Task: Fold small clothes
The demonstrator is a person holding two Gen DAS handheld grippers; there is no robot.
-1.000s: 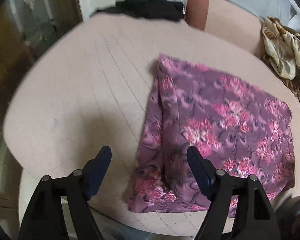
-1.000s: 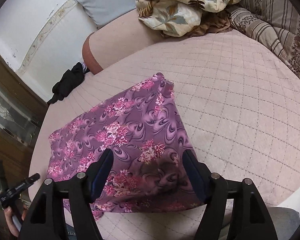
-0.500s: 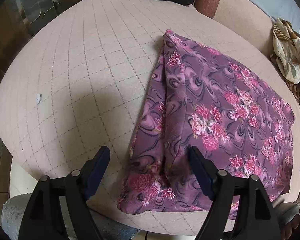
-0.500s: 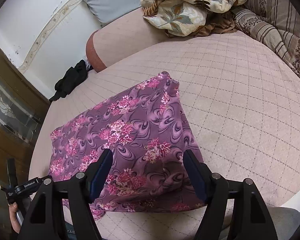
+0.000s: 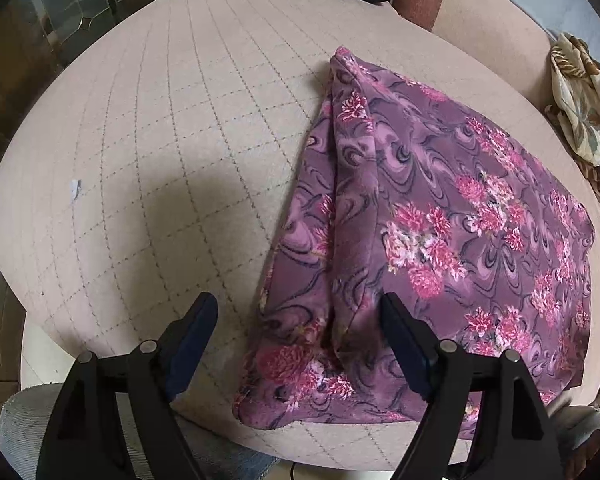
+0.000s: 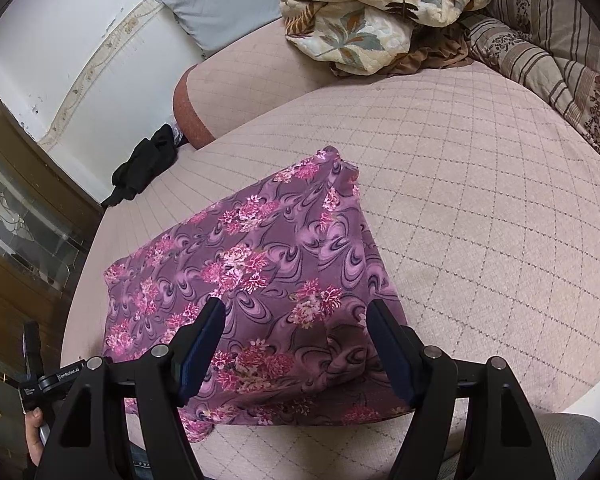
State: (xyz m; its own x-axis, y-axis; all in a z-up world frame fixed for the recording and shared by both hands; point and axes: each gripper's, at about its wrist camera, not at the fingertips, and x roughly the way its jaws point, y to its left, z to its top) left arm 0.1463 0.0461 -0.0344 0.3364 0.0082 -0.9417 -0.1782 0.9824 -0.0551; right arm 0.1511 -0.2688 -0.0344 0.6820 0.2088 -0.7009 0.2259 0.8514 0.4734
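Observation:
A purple garment with pink flowers [image 5: 440, 200] lies folded flat on the pink quilted bed [image 5: 160, 140], with a lengthwise fold ridge along its left side. My left gripper [image 5: 298, 304] hovers over the garment's near left corner, pointing steeply down. Its jaws are opening, the cloth lies below them, and the pads touch nothing. My right gripper [image 6: 295, 307] stands open over the near right part of the same garment [image 6: 260, 248], gripping nothing. In the right wrist view a hand [image 6: 34, 432] holds the left tool at the lower left.
A black garment [image 6: 148, 164] lies at the bed's far left corner. A crumpled floral blanket [image 6: 380, 8], a striped pillow [image 6: 560, 48] and a grey pillow [image 6: 228, 0] sit at the back. A wooden glazed door [image 6: 20, 220] stands left. The bed's near edge runs just below the garment.
The left gripper has dropped closer to the garment's near left corner, tilted further down, and its jaws stand a little wider. The right gripper and the garment have stayed put.

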